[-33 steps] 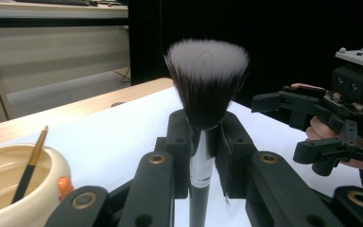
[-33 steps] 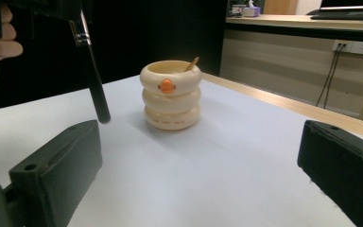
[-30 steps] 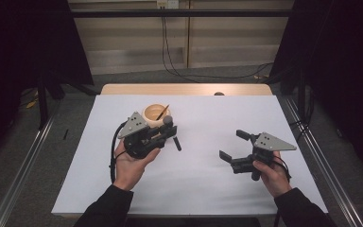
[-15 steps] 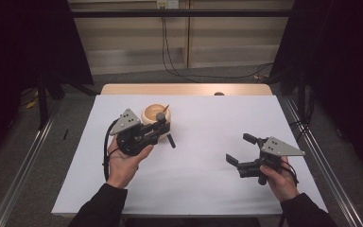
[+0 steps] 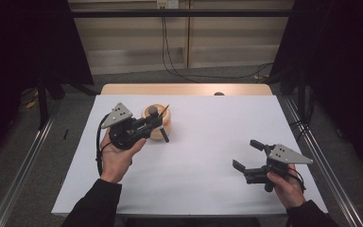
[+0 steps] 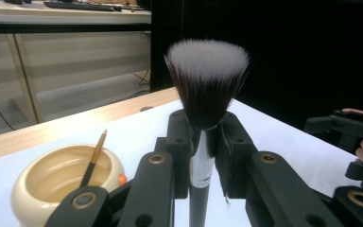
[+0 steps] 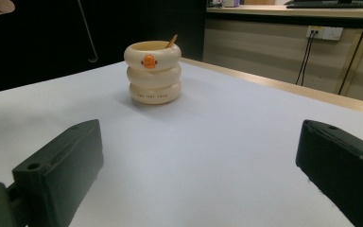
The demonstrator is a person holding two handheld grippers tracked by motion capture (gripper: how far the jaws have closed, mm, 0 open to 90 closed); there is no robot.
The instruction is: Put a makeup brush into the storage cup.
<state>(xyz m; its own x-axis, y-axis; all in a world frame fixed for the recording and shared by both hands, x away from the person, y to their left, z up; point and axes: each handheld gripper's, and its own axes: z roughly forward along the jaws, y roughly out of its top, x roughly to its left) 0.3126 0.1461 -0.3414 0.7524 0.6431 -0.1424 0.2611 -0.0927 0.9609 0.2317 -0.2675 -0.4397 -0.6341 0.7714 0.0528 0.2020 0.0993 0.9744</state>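
Observation:
My left gripper (image 5: 152, 124) (image 6: 202, 137) is shut on a makeup brush (image 6: 207, 90) with a silver ferrule and dark, white-tipped bristles; the brush stands upright between the jaws. It hovers right beside a cream ring-stacked cup (image 5: 166, 120) (image 6: 56, 182) (image 7: 153, 71) with an orange duck bill. A thin wooden-handled brush (image 6: 93, 158) (image 7: 172, 41) leans inside that cup. My right gripper (image 5: 246, 154) (image 7: 201, 137) stands open and holds nothing, low over the white table at the front right, facing the cup from a distance.
A white sheet (image 5: 208, 142) covers the table, with a wooden strip (image 5: 184, 89) along the far edge and a small dark object (image 5: 219, 93) on it. Metal rails run along both sides. Dark curtains and cables lie beyond.
The left gripper has drifted left with the makeup brush, still beside the cup. The right gripper has slid right and closer to the table's front edge.

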